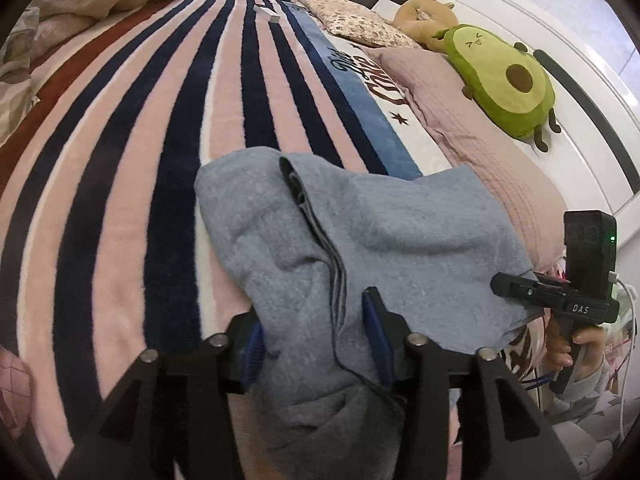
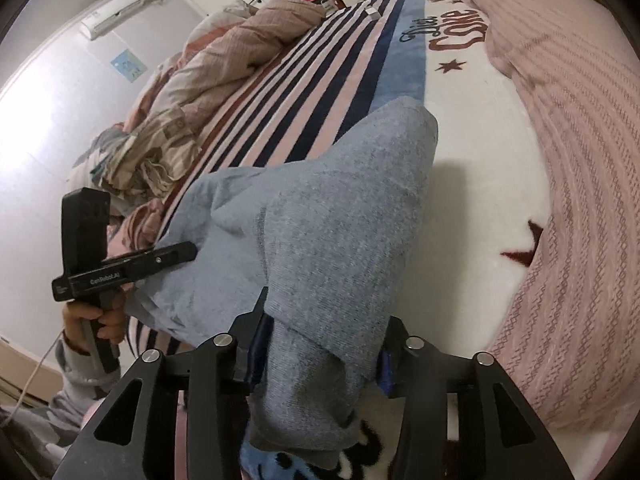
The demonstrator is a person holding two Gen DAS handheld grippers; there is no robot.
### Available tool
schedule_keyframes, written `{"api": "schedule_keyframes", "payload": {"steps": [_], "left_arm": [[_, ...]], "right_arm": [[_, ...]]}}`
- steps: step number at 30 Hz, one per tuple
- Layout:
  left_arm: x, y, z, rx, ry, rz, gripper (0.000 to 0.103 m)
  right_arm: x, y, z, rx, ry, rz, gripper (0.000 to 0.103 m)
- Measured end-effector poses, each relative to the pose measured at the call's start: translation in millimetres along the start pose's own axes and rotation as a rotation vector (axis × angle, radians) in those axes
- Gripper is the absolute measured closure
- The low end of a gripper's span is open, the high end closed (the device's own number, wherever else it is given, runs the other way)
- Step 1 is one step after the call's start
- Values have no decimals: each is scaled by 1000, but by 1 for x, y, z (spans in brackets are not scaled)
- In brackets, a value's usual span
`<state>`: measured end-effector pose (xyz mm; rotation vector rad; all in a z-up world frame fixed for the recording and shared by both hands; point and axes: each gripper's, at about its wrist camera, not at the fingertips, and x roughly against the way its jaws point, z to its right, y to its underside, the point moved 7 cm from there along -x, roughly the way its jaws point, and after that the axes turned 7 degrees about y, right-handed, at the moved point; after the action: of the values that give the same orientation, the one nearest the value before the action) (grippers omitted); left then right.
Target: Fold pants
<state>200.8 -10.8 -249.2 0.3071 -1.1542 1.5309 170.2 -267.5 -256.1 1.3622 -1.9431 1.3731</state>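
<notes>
Grey-blue pants (image 1: 380,232) lie folded on the striped blanket (image 1: 140,160), with a dark waistband edge running down the middle. My left gripper (image 1: 314,316) is shut on a bunched near part of the cloth, which fills the gap between its blue pads (image 1: 378,332). In the right wrist view the pants (image 2: 340,208) rise to a ridge. My right gripper (image 2: 326,312) is shut on that fold, and cloth hangs below its fingers. Each view shows the other gripper at the pants' side edge: the right one (image 1: 516,284) and the left one (image 2: 176,252), each held by a hand.
An avocado plush (image 1: 500,80) and a tan cushion (image 1: 424,16) lie on the pink pillows (image 1: 480,132) by the white headboard (image 1: 560,40). A crumpled duvet (image 2: 208,80) is heaped on the bed's far side. A small white box (image 1: 268,14) sits on the blanket.
</notes>
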Motion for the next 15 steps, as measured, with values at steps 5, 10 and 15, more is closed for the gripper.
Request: {"api": "schedule_keyframes", "payload": {"steps": [5,10,15], "left_arm": [[3,-3,-13,3,-71,30,29],[-7,-4,-15,16,-48,13,29],[-21,-6,-14,14,-32,-3,34]], "right_arm": [[8,-7,6,15,54,31,43],[8,-15,10,13,64,37,42],[-10,-11,10,10,21,-20,42]]}}
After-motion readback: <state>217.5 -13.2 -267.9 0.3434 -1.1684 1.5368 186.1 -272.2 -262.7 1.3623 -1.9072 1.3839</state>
